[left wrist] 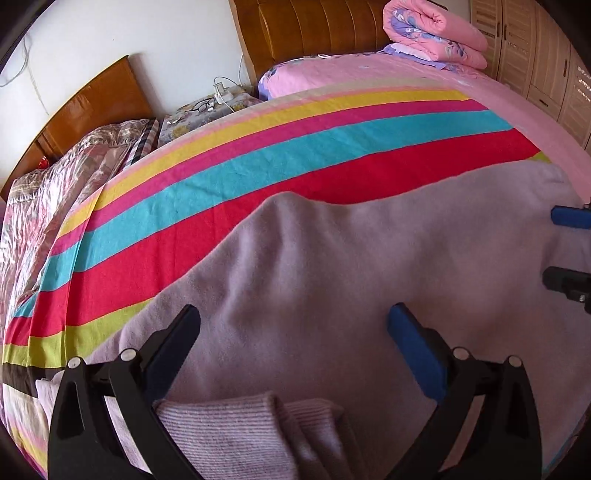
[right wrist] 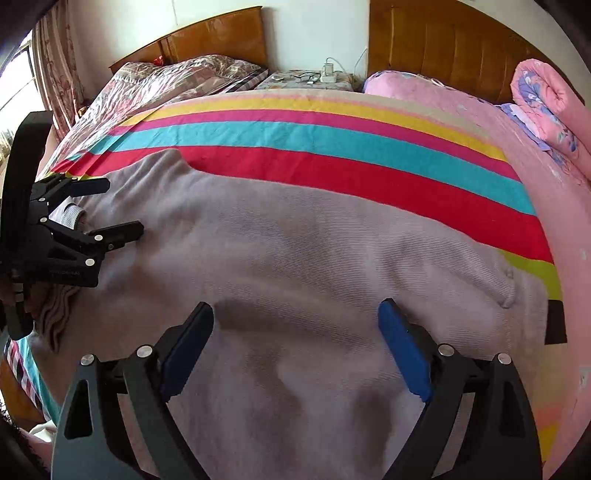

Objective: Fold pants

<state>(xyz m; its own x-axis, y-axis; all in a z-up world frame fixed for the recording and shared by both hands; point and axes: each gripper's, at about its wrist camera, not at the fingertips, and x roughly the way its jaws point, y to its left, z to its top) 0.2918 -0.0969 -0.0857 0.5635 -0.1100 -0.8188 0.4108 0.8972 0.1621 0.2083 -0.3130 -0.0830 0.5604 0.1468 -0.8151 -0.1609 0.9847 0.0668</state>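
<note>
Pale lilac knit pants (left wrist: 332, 266) lie flat across the striped bedspread, also filling the right wrist view (right wrist: 295, 240). Their ribbed cuffs (left wrist: 236, 432) lie between the arms of my left gripper (left wrist: 295, 317), which is open just above the cloth and holds nothing. My right gripper (right wrist: 297, 314) is open over the middle of the pants, empty. The left gripper shows at the left edge of the right wrist view (right wrist: 122, 206), over the cuff end. The right gripper's fingertips (left wrist: 565, 218) show at the right edge of the left wrist view.
A striped bedspread (left wrist: 258, 155) covers the bed. A rolled pink quilt (left wrist: 432, 29) and pink sheet lie near the wooden headboard (left wrist: 325, 26). A second bed with a floral cover (right wrist: 177, 81) and a nightstand with glasses and chargers (right wrist: 310, 77) stand beyond. A wardrobe (left wrist: 546, 59) is at the right.
</note>
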